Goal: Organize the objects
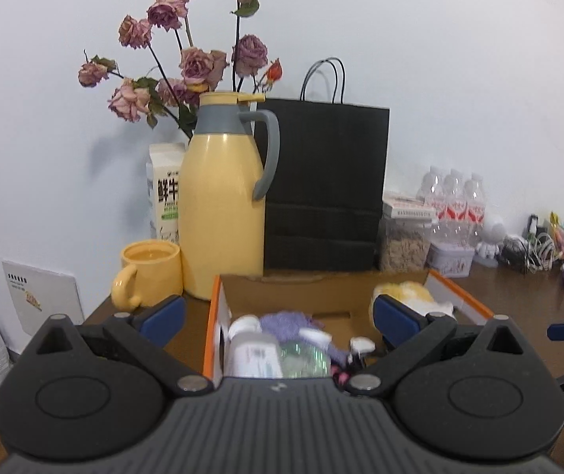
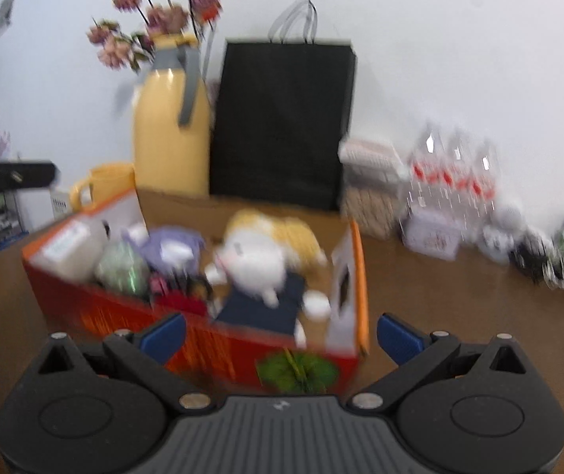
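Just ahead of the empty, spread fingers of the right gripper [image 2: 280,335] lies the plush toy [image 2: 260,260] in the orange box [image 2: 210,345], left gripper [image 1: 278,318] equally open.

Box [image 2: 218,349]: orange-red outside with a green leaf print near its right end, plain brown card inside, orange rim. Far left, jug [image 1: 222,197] pale yellow with grey collar and handle, mug [image 1: 149,270] same yellow. Bag [image 1: 325,185] black; table [image 1: 518,296] brown.

bright, right view motion-blurred
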`<state>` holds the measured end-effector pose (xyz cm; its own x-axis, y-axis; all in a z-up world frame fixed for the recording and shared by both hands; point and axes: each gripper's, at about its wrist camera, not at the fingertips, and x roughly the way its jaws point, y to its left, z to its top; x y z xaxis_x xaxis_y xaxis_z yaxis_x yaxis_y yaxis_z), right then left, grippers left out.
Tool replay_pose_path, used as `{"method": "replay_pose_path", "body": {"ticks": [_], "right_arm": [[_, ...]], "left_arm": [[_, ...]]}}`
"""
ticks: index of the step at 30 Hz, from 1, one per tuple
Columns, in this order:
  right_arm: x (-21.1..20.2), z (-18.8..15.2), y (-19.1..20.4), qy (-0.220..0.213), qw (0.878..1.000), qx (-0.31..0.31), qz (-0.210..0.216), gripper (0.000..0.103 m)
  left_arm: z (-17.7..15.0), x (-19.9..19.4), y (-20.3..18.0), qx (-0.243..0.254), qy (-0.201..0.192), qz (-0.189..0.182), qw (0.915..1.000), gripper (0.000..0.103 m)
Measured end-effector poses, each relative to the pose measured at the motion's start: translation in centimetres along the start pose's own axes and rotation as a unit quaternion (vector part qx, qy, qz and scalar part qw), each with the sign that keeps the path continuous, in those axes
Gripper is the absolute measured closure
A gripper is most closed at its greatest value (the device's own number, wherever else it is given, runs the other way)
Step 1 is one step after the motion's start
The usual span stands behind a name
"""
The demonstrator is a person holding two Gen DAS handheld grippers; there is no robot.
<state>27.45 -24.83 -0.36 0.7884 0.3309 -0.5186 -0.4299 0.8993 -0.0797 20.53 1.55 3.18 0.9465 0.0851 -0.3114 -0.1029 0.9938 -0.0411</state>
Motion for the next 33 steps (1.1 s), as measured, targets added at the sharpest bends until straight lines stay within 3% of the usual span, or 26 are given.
{"method": "replay_pose_path", "body": {"ticks": [6,10,13,18,22,27,31,33], "right_arm": [[1.2,-3.6,-0.6,0.055,0.998,0.018,0.002,0.000],[2.3,-4.7,-0.1,0.066,0.997,0.029,0.010,0.000],[3.0,-4.7,0.6,0.067,0.997,0.035,0.017,0.007],[4.1,-4.3,1.2,0.065,0.996,0.056,0.026,0.033],[4.7,-4.6,1.8,0.062,0.997,0.051,0.013,0.042],[4.3,-4.8,1.9,0.048,0.997,0.049,0.020,0.083],[4.3,-4.9,1.7,0.047,0.997,0.054,0.017,0.100],[4.1,-4.9,1.5,0.044,0.997,0.060,0.016,0.102]], "left_arm": [[-2.5,-1.3,0.0,0.003,0.039,-0.013,0.9992,0.000],[-4.1,-1.7,-0.1,0.001,0.053,-0.017,0.9984,0.000],[-5.1,-1.9,-0.2,-0.004,0.064,-0.019,0.9977,0.000],[-6.2,-1.8,-0.3,-0.015,0.075,-0.025,0.9968,0.000],[-6.7,-1.7,-0.5,-0.026,0.074,-0.031,0.9964,0.000],[-7.4,-2.3,-0.9,-0.039,0.055,-0.056,0.9961,0.000],[-7.8,-2.2,-1.2,-0.034,0.056,-0.066,0.9957,0.000],[-7.9,-2.1,-1.1,-0.034,0.059,-0.068,0.9953,0.000]]}}
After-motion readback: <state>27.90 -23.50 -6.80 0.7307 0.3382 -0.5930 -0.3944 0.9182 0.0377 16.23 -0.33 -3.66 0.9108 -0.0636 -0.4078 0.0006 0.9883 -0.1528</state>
